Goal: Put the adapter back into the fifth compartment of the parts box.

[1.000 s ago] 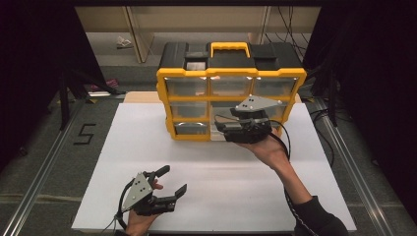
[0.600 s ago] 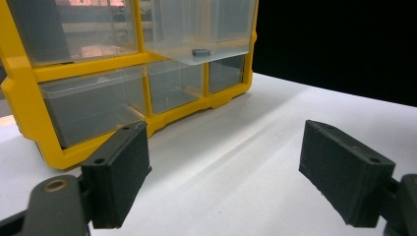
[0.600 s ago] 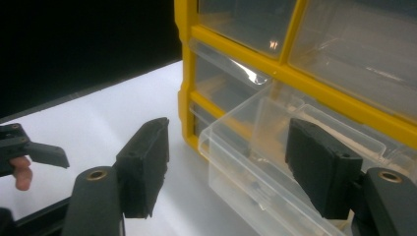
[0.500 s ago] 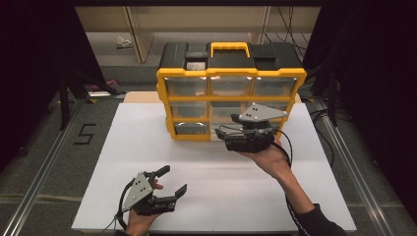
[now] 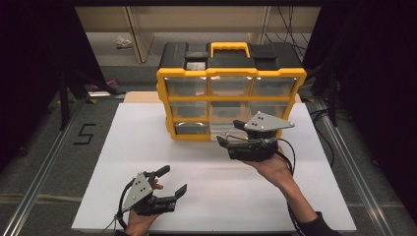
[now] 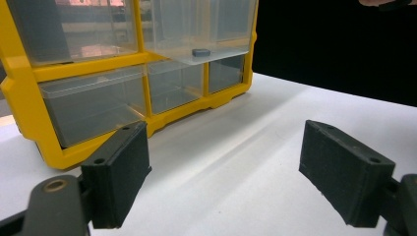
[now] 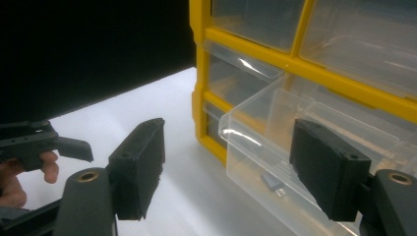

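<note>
White board covers the desk [image 5: 123, 147], with dark floor and metal rails on either side and shelving in the dim background. Toward the far side of the desk stands a yellow organizer [image 5: 231, 101] with a black top and a yellow carrying handle; its front holds a grid of clear plastic drawers.

On the person's right, the right gripper [image 5: 235, 132] sits at the organizer's lower front, in front of its bottom row. Its fingers are spread apart, clamped on nothing. In the right gripper view, a clear drawer [image 7: 275, 147] is pulled partway out of the yellow frame and lies between the two black fingers [image 7: 140, 164]; whether either one touches it cannot be told. A small dark part [image 7: 271, 183] lies on the drawer's floor. The person's other hand with its gripper appears at the left edge of that view, well apart.

Near the front edge of the desk, the left gripper [image 5: 174, 181] is held low over the white surface, well apart from the organizer. Its fingers [image 6: 118, 174] are wide apart and empty. In the left gripper view, the organizer stands ahead at an angle, and the pulled-out drawer, carrying the small dark part [image 6: 200, 52], juts from its front.
</note>
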A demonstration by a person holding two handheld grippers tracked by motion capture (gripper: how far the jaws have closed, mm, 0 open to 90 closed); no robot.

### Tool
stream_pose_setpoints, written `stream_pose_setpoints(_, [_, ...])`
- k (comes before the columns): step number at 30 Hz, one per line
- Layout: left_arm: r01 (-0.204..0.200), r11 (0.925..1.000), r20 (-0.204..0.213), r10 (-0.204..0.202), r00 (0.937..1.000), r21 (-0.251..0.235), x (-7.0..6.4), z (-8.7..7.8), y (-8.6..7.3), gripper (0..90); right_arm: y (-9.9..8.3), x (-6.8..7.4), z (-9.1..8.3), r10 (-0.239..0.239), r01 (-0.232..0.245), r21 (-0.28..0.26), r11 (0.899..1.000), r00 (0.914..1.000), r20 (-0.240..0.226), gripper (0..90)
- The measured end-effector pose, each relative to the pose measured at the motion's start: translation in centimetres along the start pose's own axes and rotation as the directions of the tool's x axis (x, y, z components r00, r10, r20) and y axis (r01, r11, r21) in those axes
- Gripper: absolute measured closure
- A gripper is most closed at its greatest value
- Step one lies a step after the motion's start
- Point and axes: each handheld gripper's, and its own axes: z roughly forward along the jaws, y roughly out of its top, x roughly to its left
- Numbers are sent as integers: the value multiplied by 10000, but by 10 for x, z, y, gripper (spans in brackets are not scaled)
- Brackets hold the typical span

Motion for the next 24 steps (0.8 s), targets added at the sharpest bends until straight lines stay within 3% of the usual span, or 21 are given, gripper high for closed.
stream_pose_setpoints(24, [-3, 10000, -2, 3, 10000, 2, 0, 0, 0, 185, -28, 4, -7, 298, -310, -493, 9983, 9993, -239, 299])
